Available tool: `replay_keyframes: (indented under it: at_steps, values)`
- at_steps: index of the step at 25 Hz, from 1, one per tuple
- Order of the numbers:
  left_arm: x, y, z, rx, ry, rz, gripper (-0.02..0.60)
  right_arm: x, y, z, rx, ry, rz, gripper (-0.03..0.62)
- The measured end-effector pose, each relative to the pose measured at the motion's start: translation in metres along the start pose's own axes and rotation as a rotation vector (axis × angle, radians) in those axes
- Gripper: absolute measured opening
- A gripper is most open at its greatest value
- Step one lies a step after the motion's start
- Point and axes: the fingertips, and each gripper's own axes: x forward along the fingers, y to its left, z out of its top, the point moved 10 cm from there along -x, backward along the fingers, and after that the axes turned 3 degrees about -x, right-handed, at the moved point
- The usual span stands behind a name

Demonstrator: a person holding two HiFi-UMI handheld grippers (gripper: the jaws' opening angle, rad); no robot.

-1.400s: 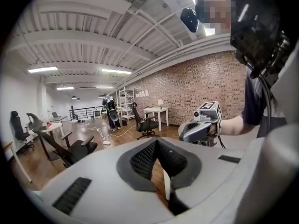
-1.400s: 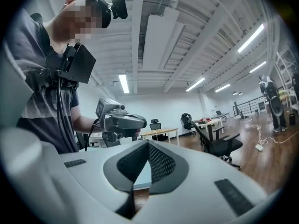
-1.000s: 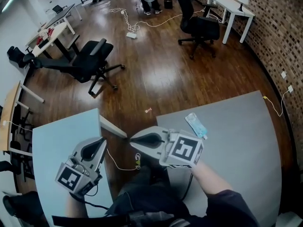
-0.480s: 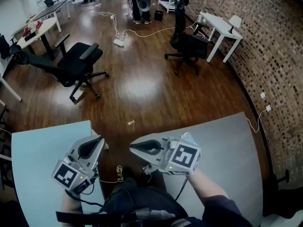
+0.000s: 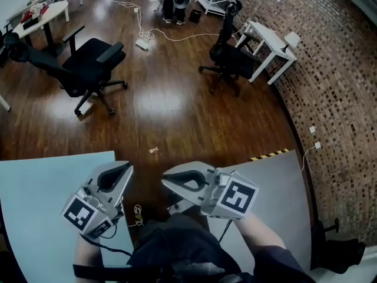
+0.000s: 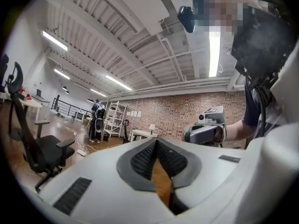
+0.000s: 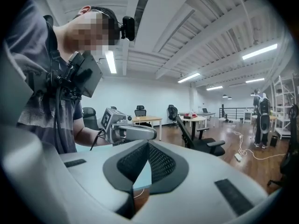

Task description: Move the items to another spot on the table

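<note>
Neither table shows any item in these views. In the head view my left gripper (image 5: pixel 121 171) hangs over the right edge of the light blue table (image 5: pixel 35 205), shut and empty. My right gripper (image 5: pixel 168 180) floats over the gap of wooden floor between that table and the grey table (image 5: pixel 277 181), also shut with nothing in it. The two point toward each other's side. In the left gripper view the shut left gripper (image 6: pixel 156 143) faces the right gripper (image 6: pixel 205 127). In the right gripper view the right gripper (image 7: pixel 147 146) faces the left gripper (image 7: pixel 126 129).
Yellow-black tape (image 5: pixel 268 154) marks the grey table's far edge. On the wooden floor stand a black office chair (image 5: pixel 88 69), a second chair (image 5: pixel 232 55) by a white desk (image 5: pixel 268 43), and cables (image 5: pixel 141 40). A brick wall (image 5: pixel 341 99) runs along the right.
The head view has swung, so both tables slid sideways and the blue packet seen on the grey table earlier is gone from sight. Both grippers stayed shut and close together.
</note>
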Motion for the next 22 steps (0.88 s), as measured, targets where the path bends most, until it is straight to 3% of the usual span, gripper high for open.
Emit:
replay_keyframes:
  at_steps: [4,14,22]
  values:
    - [-0.01,0.008,0.002,-0.007,-0.021,-0.019,0.009,0.015,0.002,0.01,-0.033,0.0,0.041,-0.003]
    - [-0.023,0.022,0.0,0.035,0.022,0.066,0.009,0.042,-0.018,0.01,-0.041,0.005,0.1,-0.003]
    - [-0.004,0.026,0.011,0.061,0.036,0.037,0.009,0.032,-0.03,0.011,-0.063,-0.001,0.044,-0.003]
